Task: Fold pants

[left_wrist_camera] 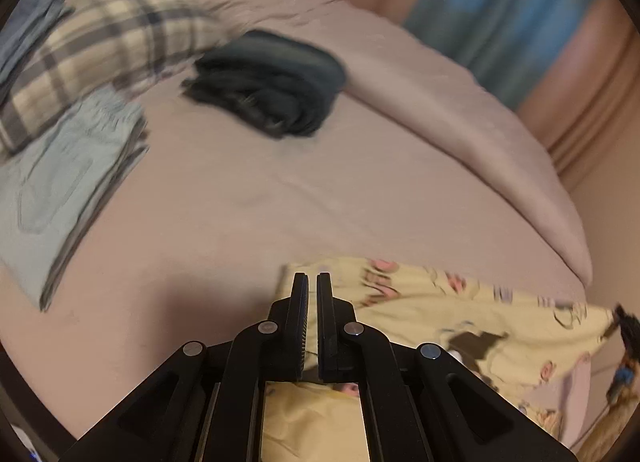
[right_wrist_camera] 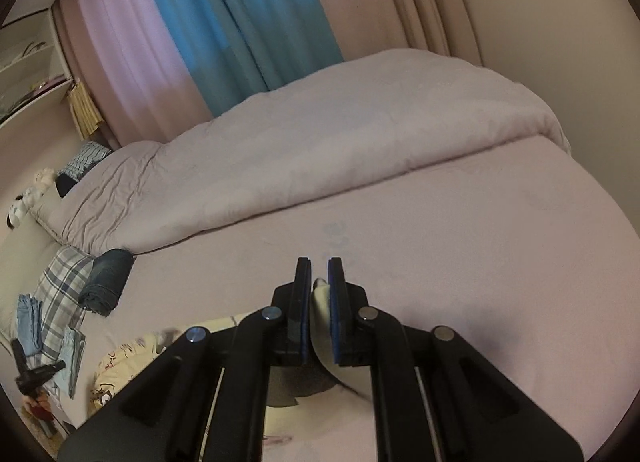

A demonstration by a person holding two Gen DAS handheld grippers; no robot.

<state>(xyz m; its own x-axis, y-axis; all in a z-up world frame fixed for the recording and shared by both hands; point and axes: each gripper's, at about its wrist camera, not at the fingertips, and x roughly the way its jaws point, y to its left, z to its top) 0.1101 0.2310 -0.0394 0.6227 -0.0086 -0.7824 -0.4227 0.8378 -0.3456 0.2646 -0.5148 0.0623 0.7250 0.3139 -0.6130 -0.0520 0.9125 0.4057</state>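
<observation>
A: Looking along the left tool [left_wrist_camera: 313,276], what do you get?
B: Its jaws are drawn together with the yellow printed pants [left_wrist_camera: 440,302] passing beneath them; the cloth spreads toward four o'clock over the bed [left_wrist_camera: 240,198]. Whether the pads actually pinch it, I cannot tell.
A: And the right tool [right_wrist_camera: 319,262]?
B: Narrow, with a pale fold of the pants [right_wrist_camera: 320,302] nipped between its blue pads [right_wrist_camera: 335,302]. More of the print shows at eight o'clock in that view.
A: What else lies on the bed?
B: In the left view, a dark rolled garment [left_wrist_camera: 268,82] at twelve o'clock, a plaid cloth [left_wrist_camera: 112,46] at ten, and a folded light blue garment [left_wrist_camera: 60,182] at nine. A folded-back duvet [right_wrist_camera: 320,134] lies beyond, before pink and blue curtains [right_wrist_camera: 240,22].
</observation>
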